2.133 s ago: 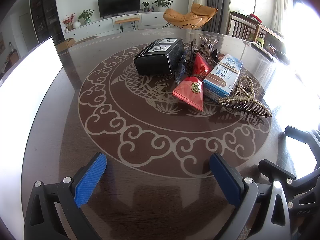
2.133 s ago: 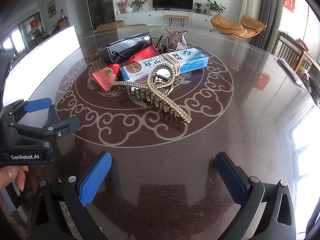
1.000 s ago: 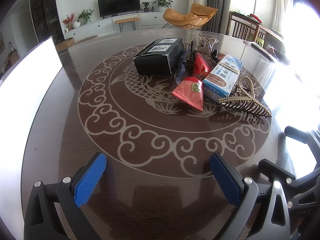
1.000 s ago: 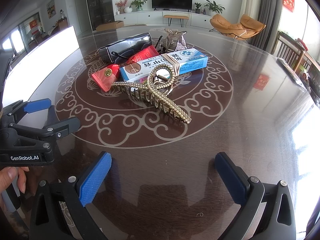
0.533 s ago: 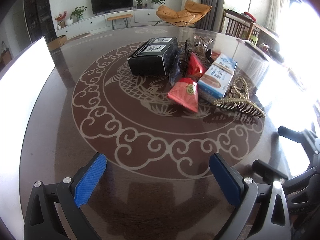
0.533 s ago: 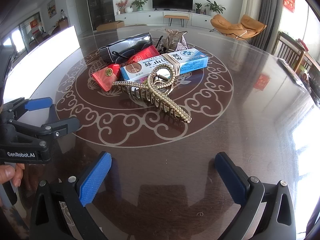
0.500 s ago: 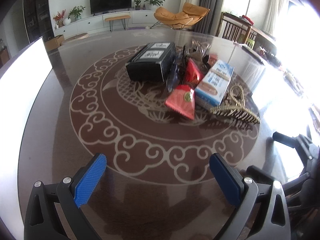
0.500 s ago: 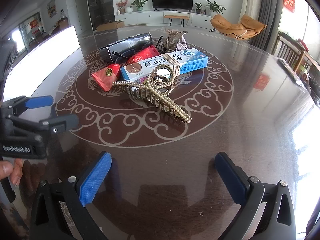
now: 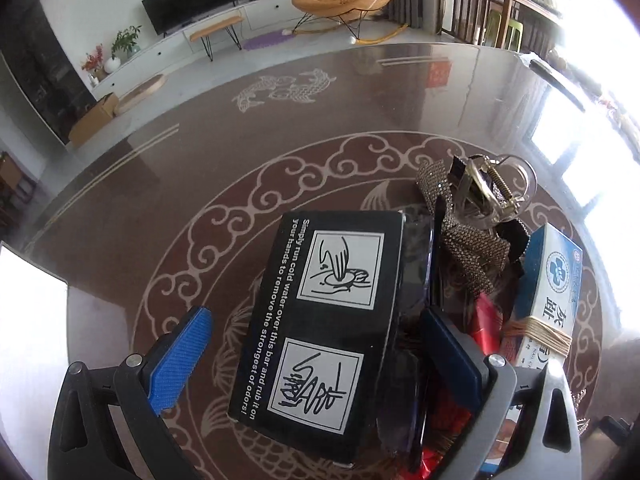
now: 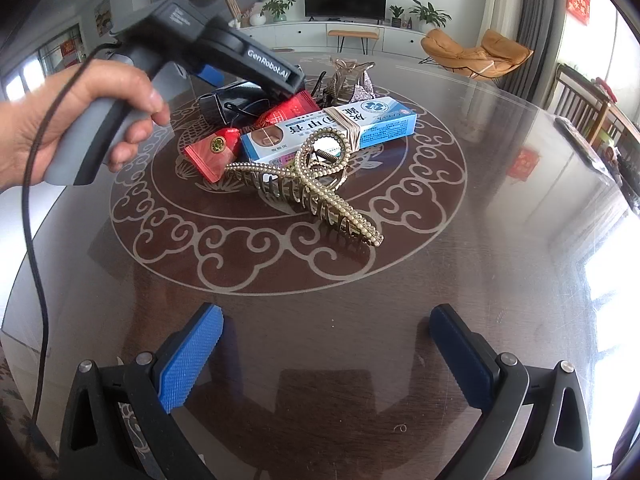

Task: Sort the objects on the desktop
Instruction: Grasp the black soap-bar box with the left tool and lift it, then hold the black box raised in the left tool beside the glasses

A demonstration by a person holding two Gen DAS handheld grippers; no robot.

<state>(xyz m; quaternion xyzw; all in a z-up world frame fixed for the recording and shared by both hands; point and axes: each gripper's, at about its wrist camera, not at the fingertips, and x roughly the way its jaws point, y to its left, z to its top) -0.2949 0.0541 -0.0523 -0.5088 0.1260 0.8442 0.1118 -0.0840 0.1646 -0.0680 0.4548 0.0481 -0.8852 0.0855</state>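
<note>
A black printed box (image 9: 320,320) lies in the middle of the round table, and my left gripper (image 9: 314,320) is open over it, one blue pad on each side and neither touching. Right of the box are dark glasses (image 9: 416,264), a rhinestone hair clip (image 9: 480,200), a red packet (image 9: 486,320) and a blue-and-white carton (image 9: 548,280) bound with rubber bands. In the right wrist view a pearl hair claw (image 10: 316,184) leans on that carton (image 10: 332,128) beside the red packet (image 10: 216,150). My right gripper (image 10: 326,332) is open and empty above bare table, nearer than the pile.
A hand (image 10: 80,112) holds the left gripper's handle above the pile's left side, its cable hanging down. The dark patterned table (image 10: 480,200) has a white panel (image 9: 28,340) along its left edge. A dark flat object (image 10: 580,140) lies near the right rim.
My left gripper has swung forward from the table's near edge to the pile and now straddles the black box. The right gripper and the objects have not moved.
</note>
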